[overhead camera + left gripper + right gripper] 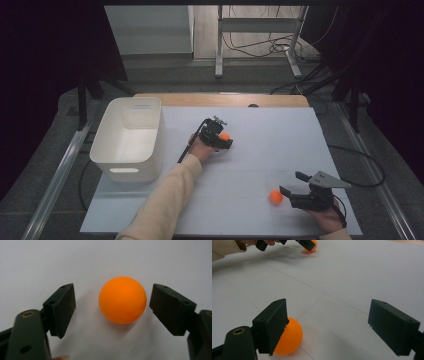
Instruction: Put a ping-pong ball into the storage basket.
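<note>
Two orange balls: both on the white surface (250, 150).
Far ball (122, 300): mid-surface, right of the white bin (131, 137), between the left gripper (112, 306) fingers; gaps on both sides, nothing gripped.
Near ball (276, 196): near right, just left of the right gripper (292, 186).
Right gripper fingers: wide apart, holding nothing; whether one finger touches the near ball, cannot tell.

Two plain orange balls, one (225, 136) by the left gripper (223, 140), the other (276, 196) by the right gripper (291, 184). Both grippers are black; the right carries a grey plate (327, 179). The surface (260, 150) is pale white with faint lines, the bin (131, 137) plain white, the sleeve (165, 200) cream.
</note>
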Motion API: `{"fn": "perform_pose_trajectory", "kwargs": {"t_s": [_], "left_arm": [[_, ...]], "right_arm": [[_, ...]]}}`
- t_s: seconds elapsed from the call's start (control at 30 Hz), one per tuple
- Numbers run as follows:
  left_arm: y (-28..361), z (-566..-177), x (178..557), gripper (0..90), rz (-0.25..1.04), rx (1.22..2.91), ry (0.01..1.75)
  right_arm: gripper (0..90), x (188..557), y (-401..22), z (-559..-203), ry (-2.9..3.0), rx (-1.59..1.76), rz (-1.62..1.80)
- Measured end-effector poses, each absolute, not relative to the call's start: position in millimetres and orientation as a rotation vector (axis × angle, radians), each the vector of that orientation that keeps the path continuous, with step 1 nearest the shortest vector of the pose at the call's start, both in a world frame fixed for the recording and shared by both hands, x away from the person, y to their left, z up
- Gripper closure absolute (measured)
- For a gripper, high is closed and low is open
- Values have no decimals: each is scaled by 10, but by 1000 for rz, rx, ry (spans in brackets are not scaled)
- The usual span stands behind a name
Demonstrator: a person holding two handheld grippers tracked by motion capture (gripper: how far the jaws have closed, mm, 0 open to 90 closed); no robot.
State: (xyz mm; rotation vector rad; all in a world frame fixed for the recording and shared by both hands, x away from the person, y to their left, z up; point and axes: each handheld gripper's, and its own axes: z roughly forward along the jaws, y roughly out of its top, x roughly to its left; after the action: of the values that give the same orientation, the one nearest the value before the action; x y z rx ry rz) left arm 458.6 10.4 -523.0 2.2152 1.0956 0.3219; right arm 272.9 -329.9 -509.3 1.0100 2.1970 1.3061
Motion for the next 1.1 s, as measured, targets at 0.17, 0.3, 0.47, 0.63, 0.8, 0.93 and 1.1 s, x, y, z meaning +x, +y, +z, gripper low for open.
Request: {"fn": "perform_pose_trajectory", "kwargs": {"t_s": [0.17, 0.3, 0.47, 0.63, 0.8, 0.93, 1.1], "left_arm": [[105, -5236, 4587, 328, 316, 2231, 1083], [113, -5244, 4589, 406, 310, 2234, 1092], [129, -5238, 4590, 495, 303, 2233, 1085], [145, -5234, 4591, 499, 298, 2234, 1080], [166, -5204, 4580, 500, 286, 2226, 1074], [173, -5187, 4572, 500, 275, 2216, 1072], [172, -5159, 4548, 500, 267, 2207, 1060]], "right_arm": [[165, 2727, -3294, -5094, 2196, 1009, 1310], [165, 2729, -3297, -5095, 2196, 1009, 1309], [165, 2730, -3295, -5099, 2203, 1011, 1306], [165, 2729, -3296, -5101, 2203, 1011, 1304], [165, 2730, -3299, -5100, 2202, 1011, 1304], [165, 2729, -3298, -5098, 2201, 1011, 1303], [165, 2726, -3303, -5096, 2200, 1010, 1300]]}}
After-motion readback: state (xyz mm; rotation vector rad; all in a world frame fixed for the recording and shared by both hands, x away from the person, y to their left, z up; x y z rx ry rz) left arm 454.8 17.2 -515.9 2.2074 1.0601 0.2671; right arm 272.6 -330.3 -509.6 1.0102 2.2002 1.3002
